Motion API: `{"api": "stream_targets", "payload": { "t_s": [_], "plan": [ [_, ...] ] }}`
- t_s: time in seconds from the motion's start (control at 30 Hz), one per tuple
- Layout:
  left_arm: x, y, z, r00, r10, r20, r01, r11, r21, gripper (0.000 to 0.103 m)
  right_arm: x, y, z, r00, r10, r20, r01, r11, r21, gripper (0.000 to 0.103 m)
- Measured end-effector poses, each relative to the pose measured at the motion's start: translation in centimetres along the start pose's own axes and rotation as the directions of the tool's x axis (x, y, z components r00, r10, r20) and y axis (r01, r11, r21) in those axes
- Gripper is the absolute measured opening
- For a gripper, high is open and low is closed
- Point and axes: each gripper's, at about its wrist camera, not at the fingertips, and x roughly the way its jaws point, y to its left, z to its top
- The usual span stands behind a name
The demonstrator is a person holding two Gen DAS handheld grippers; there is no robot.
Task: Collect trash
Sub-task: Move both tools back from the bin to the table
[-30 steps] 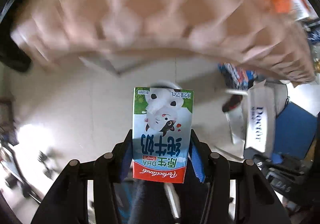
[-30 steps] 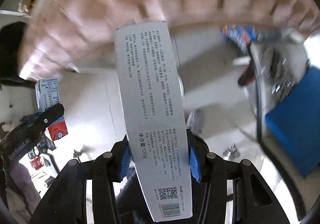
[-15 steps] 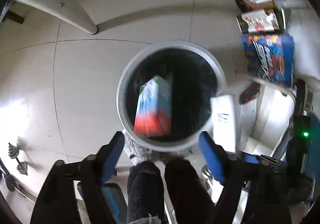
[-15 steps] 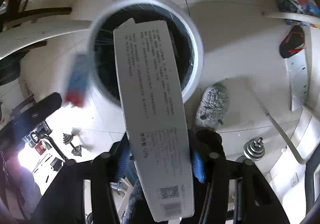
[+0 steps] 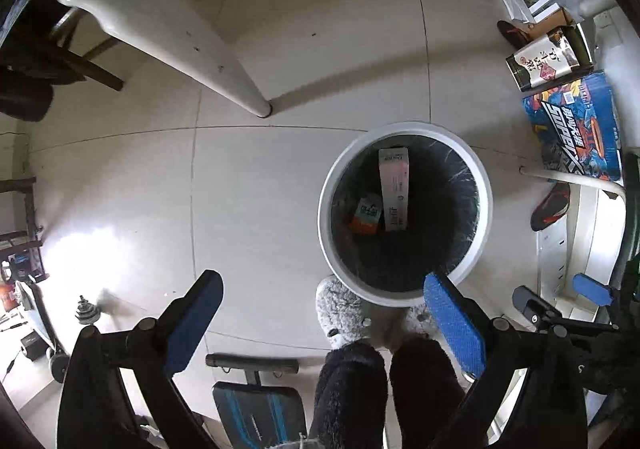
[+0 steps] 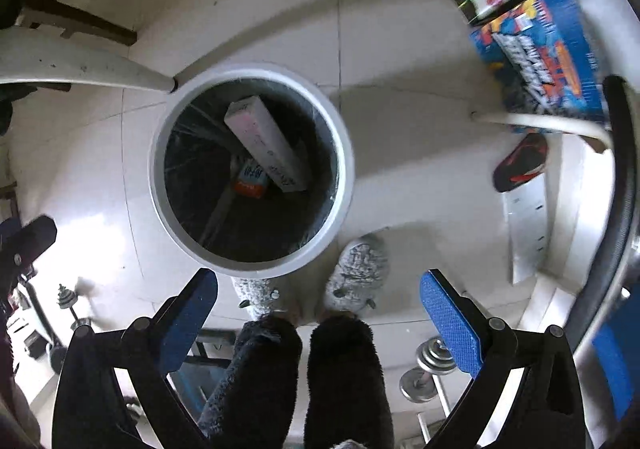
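A round white trash bin [image 5: 482, 209] [image 6: 160, 189] with a dark liner stands on the pale tiled floor. Inside it lie a small milk carton [image 5: 367, 216] [image 6: 252, 177] and a long grey box [image 5: 394, 189] [image 6: 268, 145]. My left gripper [image 5: 322, 313] hangs above the floor at the bin's near left, jaws opening wide, nothing between them. My right gripper [image 6: 320, 313] hangs over the bin's near edge, jaws also opening wide and empty. The right gripper's blue pad [image 5: 592, 289] shows at the right of the left wrist view.
The person's furry dark trousers [image 6: 304, 377] and grey slippers [image 6: 356, 273] stand close to the bin. White table legs [image 5: 168, 37], a dark chair [image 6: 80, 9], colourful boxes [image 5: 576, 125], a black-red shoe [image 6: 520, 165], dumbbells [image 6: 428, 365] and a bench [image 5: 256, 405] surround it.
Both grippers dropped from table height to above the bin and opened. The milk carton left the left gripper and the grey box left the right one; both now lie in the bin.
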Motion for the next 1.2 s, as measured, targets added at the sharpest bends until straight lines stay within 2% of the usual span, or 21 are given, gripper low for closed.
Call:
{"api": "stream_targets", "payload": {
  "t_s": [0.2, 0.47, 0.9, 1.03, 1.07, 1.2],
  "plan": [
    [-4.8, 0.4, -1.8, 1.0, 0.016, 0.022, -0.016, 1.0, 0.012, 0.103, -5.8, -0.7, -2.5, 0.999, -0.01, 0.049, 0.009, 1.0, 0.019, 0.102],
    [-11.4, 1.3, -4.0, 0.999, -0.006, 0.032, 0.006, 1.0, 0.003, 0.103, -14.4, -0.2, -5.7, 0.995, -0.004, 0.102, 0.005, 1.0, -0.006, 0.102],
    [-24.3, 2.6, -7.6, 0.995, -0.034, 0.09, 0.034, 0.999, 0.001, 0.103, -29.6, 0.9, -10.9, 0.989, 0.06, 0.136, -0.06, 0.998, -0.004, 0.102],
    [-29.0, 2.7, -7.4, 0.988, -0.03, 0.153, 0.028, 0.999, 0.017, 0.103, -34.2, 0.4, -11.3, 0.979, 0.096, 0.18, -0.103, 0.994, 0.03, 0.102],
    [-30.0, 2.6, -7.1, 0.979, -0.042, 0.201, 0.037, 0.999, 0.024, 0.103, -35.5, 0.0, -11.1, 0.975, 0.107, 0.197, -0.118, 0.992, 0.048, 0.102],
    [-34.0, 0.9, -4.0, 0.959, -0.05, 0.279, 0.039, 0.998, 0.045, 0.103, -39.9, -3.2, -9.1, 0.955, 0.132, 0.264, -0.173, 0.975, 0.138, 0.102]
  ]
}}
